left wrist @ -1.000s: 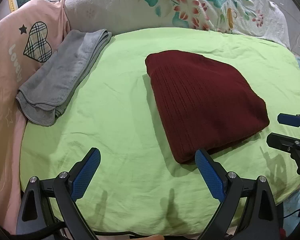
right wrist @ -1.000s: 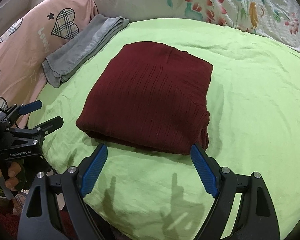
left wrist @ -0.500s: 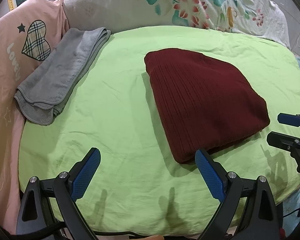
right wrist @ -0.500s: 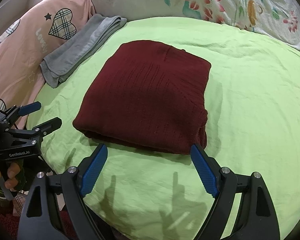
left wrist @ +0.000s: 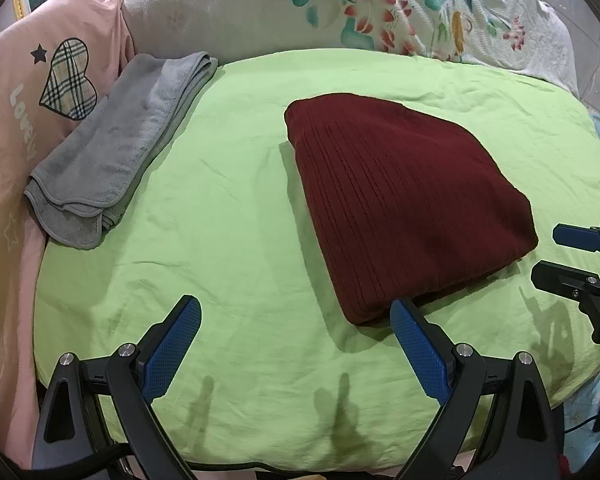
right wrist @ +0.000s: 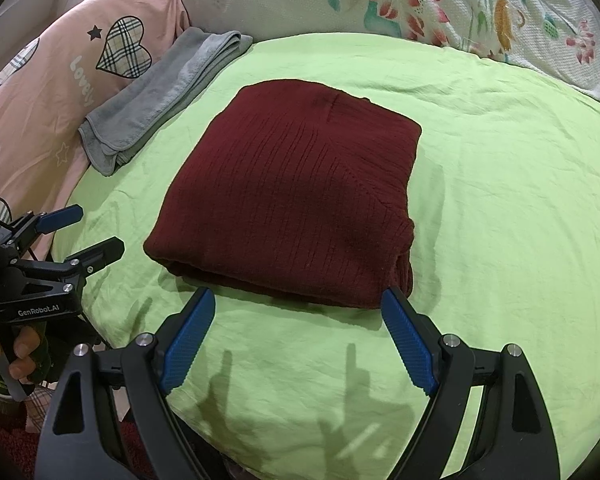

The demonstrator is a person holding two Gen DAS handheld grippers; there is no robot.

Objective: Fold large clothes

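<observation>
green bedsheet [left wrist: 228, 216] looks unchanged this past second: maroon sweater [right wrist: 292, 196] lies folded, i hold left gripper [left wrist: 296, 344] and right gripper [right wrist: 296, 340] spread wide, empty; folding seems finished.

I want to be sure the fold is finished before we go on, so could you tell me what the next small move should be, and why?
Probably lift both tongs back and away. The maroon sweater already lies as a compact folded rectangle on the green sheet, and the left tongs and right tongs both stand open and empty just short of its near edge. Nothing visible seems to need another fold.
</observation>
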